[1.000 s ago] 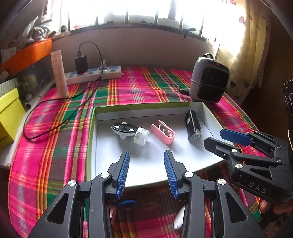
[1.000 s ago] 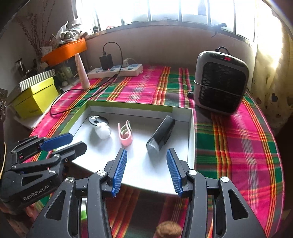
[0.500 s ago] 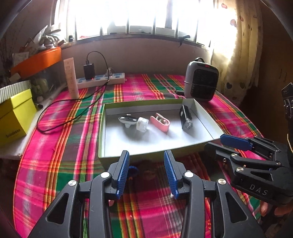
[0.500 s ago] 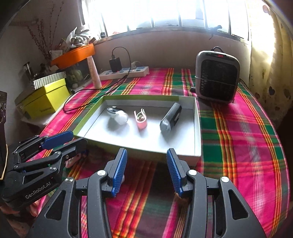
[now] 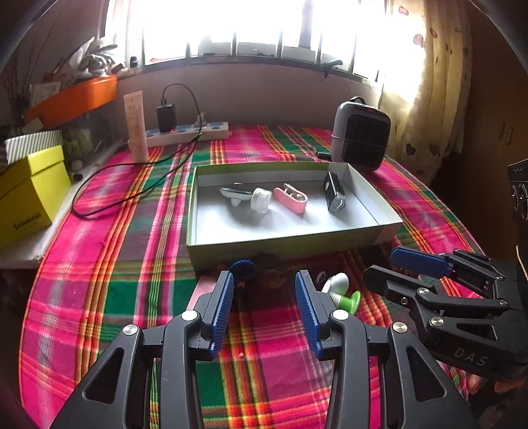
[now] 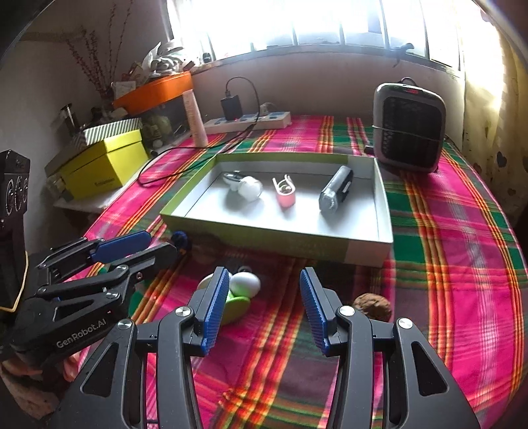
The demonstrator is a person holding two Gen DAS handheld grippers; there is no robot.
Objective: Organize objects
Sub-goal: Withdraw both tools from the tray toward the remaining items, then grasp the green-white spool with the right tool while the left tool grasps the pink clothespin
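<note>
both grippers, left gripper (image 5: 264,290) and right gripper (image 6: 264,287), gape empty over bare cloth before the tray (image 5: 283,244) edge.

You've got hard backlight from the window (image 5: 264,29) in both views; panes are blown to pure white, no detail. Glare bleeds onto the curtain (image 5: 429,82) and washes the wall below the sill. Room corners go dark, with heavy fisheye vignetting and black at the frame edges. Straight lines bow toward the rim. The tray (image 5: 287,241) casts a soft shadow toward you on the cloth (image 6: 462,247); items inside throw soft shadows too. Centre is sharp, the near foreground is slightly soft, and colours look saturated.
</note>
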